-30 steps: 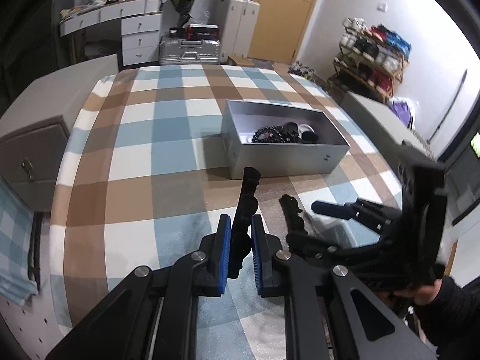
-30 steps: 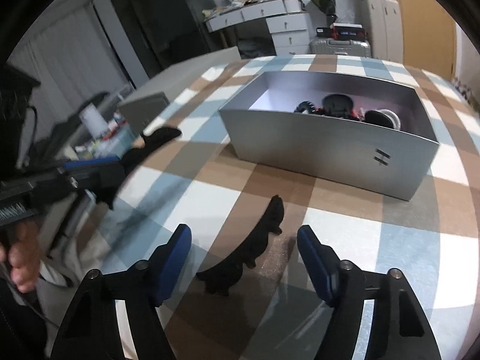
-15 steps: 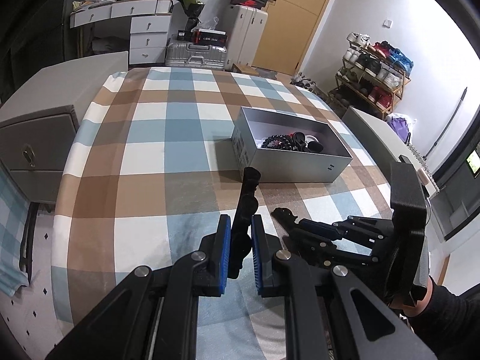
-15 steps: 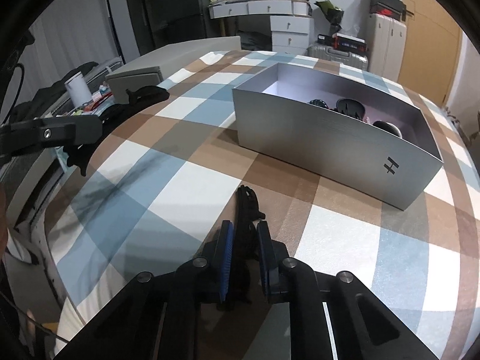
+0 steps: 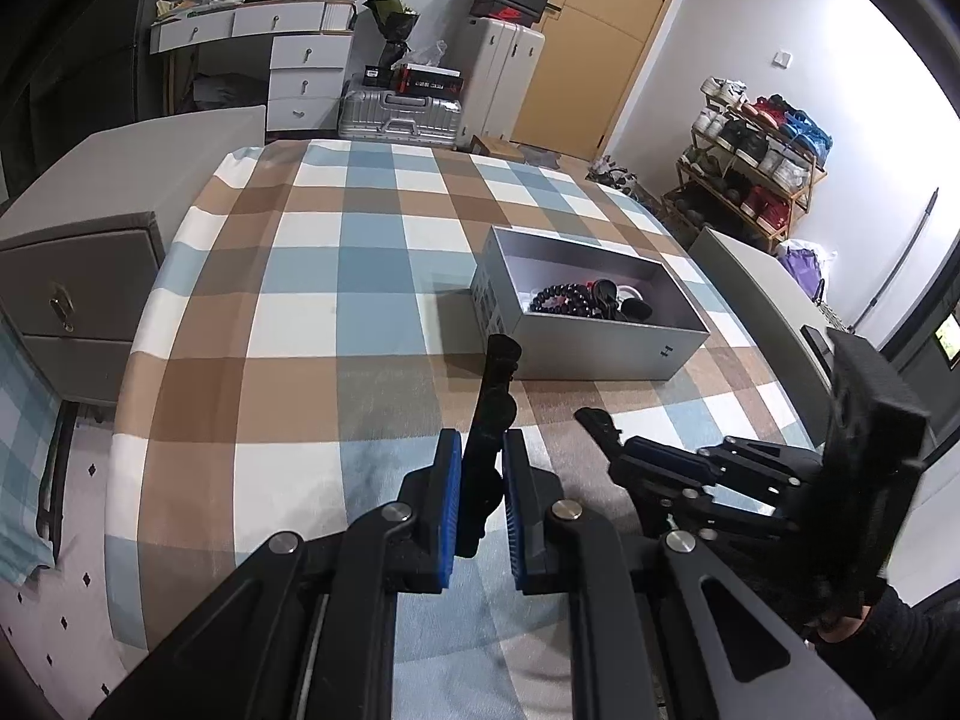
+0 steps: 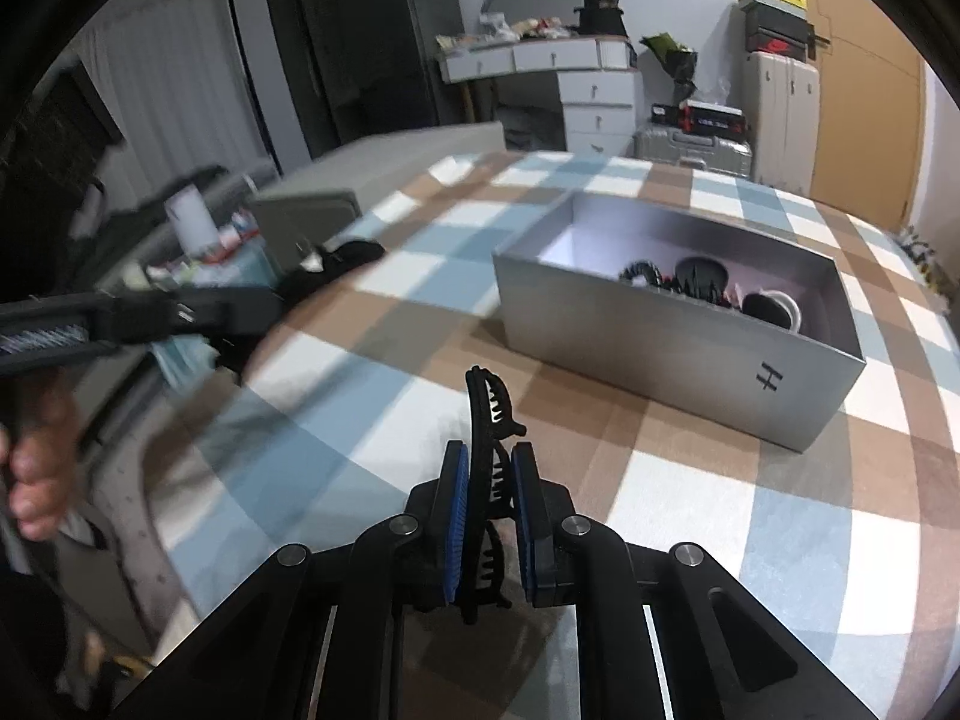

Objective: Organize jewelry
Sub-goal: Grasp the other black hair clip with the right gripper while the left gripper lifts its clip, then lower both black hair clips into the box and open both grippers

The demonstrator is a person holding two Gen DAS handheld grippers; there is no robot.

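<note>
Both grippers clamped — left gripper (image 5: 482, 474) on one black hair claw clip (image 5: 493, 402), right gripper (image 6: 487, 489) on another black claw clip (image 6: 489, 450), above the checked tablecloth (image 5: 288, 312). Pickup step done; next — carry to silver box (image 6: 678, 348) mid-table, release inside.

We are looking at a table covered in a checked cloth of brown, pale blue and white squares (image 5: 312, 312), which is hanging over the near edge and the left side. A rectangular silver-grey open box (image 5: 600, 354) is sitting directly on the cloth toward the far right, one corner turned toward us, with a small black mark on its long side. Inside it, dark beads and other black pieces are lying in a heap. We are seeing nothing else resting on the cloth.
</note>
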